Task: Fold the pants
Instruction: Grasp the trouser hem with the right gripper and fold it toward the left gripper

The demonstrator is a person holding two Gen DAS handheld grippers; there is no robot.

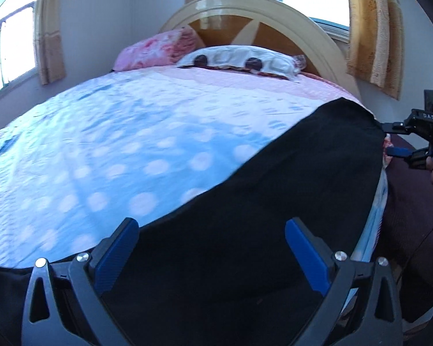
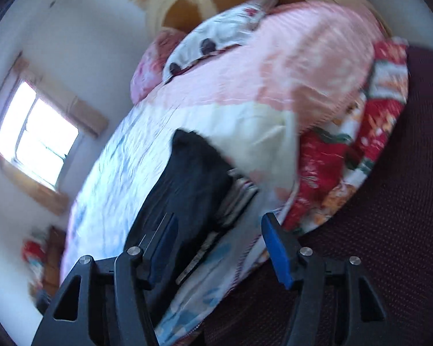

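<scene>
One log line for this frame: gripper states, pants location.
left gripper: open, over black pants | right gripper: open, near pants edge | pants: flat on bed

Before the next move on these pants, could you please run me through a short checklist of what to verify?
1. Left gripper jaws spread and free: ok, nothing clamped.
2. Right gripper jaws spread: ok, open in both views.
3. Black pants on the bedspread: ok, along its right edge.
4. Pants flat, no wrinkles: cannot tell; dark fabric, blurred right view.
5. Right gripper near the pants' far end: ok, beside it; contact cannot tell.
6. Pillows away from the pants: ok, at the headboard.
</scene>
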